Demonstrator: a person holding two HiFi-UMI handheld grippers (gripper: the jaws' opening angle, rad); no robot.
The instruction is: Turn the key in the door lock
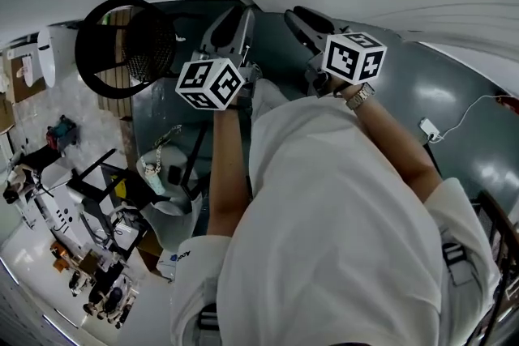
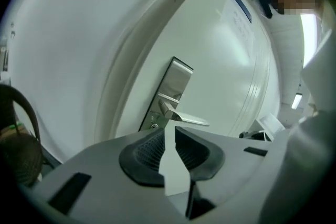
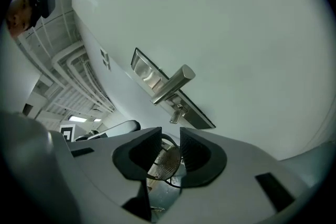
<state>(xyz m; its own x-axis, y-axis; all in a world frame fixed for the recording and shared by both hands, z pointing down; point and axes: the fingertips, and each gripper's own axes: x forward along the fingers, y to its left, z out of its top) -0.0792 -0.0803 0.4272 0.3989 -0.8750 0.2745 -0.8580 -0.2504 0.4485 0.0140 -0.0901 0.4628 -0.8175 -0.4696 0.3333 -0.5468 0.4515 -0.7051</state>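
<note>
On the door (image 3: 247,29), on the lock plate (image 3: 149,73) just beside the handle (image 3: 172,83): key (image 3: 178,112), seated in the lock, bow sticking out, untouched.

Right gripper (image 3: 170,150): jaws a little apart, nothing between the pads, near the key but clear of it.

Left gripper (image 2: 169,148): jaws likewise parted and empty, facing the door's other side. Only a second handle (image 2: 184,118) and its plate there, no key.

Step in hand, by judgement: approach and grasp with the right gripper.

Method advised:
- Line the jaw gap up with the flat of the bow.
- Come in on the key's side of the handle, without knocking it.
- Close firmly on the bow before any roll.
- Turn about the key's own axis, with no sideways pull.

Risk: pads slipping off so small a bow.
</note>
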